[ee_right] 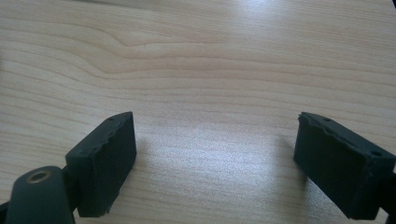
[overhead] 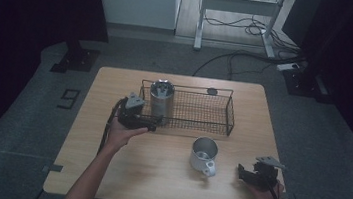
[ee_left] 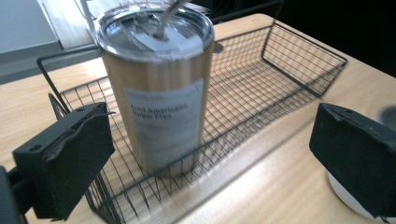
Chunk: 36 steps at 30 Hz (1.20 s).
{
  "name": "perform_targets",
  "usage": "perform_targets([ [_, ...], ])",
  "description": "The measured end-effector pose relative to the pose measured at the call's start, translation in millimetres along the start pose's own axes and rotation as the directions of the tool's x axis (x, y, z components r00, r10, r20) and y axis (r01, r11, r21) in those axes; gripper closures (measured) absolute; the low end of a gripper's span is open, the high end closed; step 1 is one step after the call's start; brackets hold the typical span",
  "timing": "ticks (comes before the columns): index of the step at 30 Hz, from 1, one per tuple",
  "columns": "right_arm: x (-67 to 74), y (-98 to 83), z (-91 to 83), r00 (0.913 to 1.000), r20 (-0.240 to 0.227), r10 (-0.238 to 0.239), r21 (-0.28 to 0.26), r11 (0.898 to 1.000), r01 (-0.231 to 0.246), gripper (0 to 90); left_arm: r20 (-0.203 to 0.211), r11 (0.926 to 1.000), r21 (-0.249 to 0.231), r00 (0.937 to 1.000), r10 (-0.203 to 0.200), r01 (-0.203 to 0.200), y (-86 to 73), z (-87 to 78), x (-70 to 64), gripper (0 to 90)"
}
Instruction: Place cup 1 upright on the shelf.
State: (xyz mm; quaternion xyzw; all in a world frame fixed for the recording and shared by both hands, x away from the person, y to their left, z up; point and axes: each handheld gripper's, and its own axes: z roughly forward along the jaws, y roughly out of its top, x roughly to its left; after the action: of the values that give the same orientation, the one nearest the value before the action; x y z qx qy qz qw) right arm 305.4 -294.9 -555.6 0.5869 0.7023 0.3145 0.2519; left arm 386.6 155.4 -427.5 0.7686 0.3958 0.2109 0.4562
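A steel tumbler (overhead: 160,97) with a lid and a label stands upright in the left end of a black wire basket (overhead: 203,115). My left gripper (overhead: 154,123) hovers just in front of the basket's near left corner, open. In the left gripper view the tumbler (ee_left: 159,84) rises inside the basket (ee_left: 289,60) beyond my left gripper (ee_left: 215,140), whose jaws stand wide with nothing between them. A grey metal mug (overhead: 203,153) with a white handle sits on the table before the basket. My right gripper (overhead: 242,173) rests at the table's near right, open over bare wood (ee_right: 215,154).
The wooden table (overhead: 155,177) has open room at its near left and middle. A small grey disc (overhead: 212,91) lies behind the basket. The mug's white edge (ee_left: 348,198) shows past my left gripper's right jaw. Cables and stands sit on the floor beyond.
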Motion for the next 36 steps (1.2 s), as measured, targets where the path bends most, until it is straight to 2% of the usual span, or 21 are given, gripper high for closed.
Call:
perform_targets([
  [3, 0.0, 0.0, 0.0, 1.0, 0.0, 0.0, 0.0, 1.0, 0.0, 12.7, 0.015, 0.9998, -0.017, 0.9999, -0.009, 0.009, -9.2, -10.5, -2.8, 1.1],
  [12, -0.3, -0.1, -0.2, 1.0, -0.002, -0.002, 0.0, 1.0, 0.002, 13.0, 0.032, 0.9998, 0.014, 0.9994, 0.012, -0.012, -39.5, -27.6, -18.3, 1.8],
  [15, -0.4, -0.2, -0.2, 1.0, -0.003, -0.002, -0.001, 1.0, 0.002, 13.0, 0.025, 0.9997, 0.02, 0.9996, 0.011, -0.012, -48.9, -31.2, -20.3, 2.4],
  [21, -0.3, -0.2, -0.3, 1.0, -0.002, -0.002, 0.0, 1.0, 0.002, 13.0, 0.028, 0.9985, 0.044, 0.999, -0.035, 0.034, -74.5, -35.6, -18.3, 2.9],
  [24, -0.3, -0.3, -0.2, 1.0, -0.002, -0.002, -0.001, 1.0, 0.002, 13.0, 0.023, 0.9975, 0.057, 0.9988, -0.043, 0.042, -83.8, -36.4, -18.4, 3.0],
  [28, -0.3, -0.3, -0.2, 1.0, -0.002, -0.002, -0.002, 1.0, 0.002, 13.0, 0.029, 0.995, 0.063, 0.9964, -0.08, 0.078, -99.5, -37.0, -17.9, 3.1],
  [36, -0.3, -0.3, -0.2, 1.0, -0.002, -0.002, -0.002, 1.0, 0.002, 13.0, 0.02, 0.9897, 0.103, 0.9946, -0.102, 0.099, -122.1, -29.0, -19.1, 3.1],
])
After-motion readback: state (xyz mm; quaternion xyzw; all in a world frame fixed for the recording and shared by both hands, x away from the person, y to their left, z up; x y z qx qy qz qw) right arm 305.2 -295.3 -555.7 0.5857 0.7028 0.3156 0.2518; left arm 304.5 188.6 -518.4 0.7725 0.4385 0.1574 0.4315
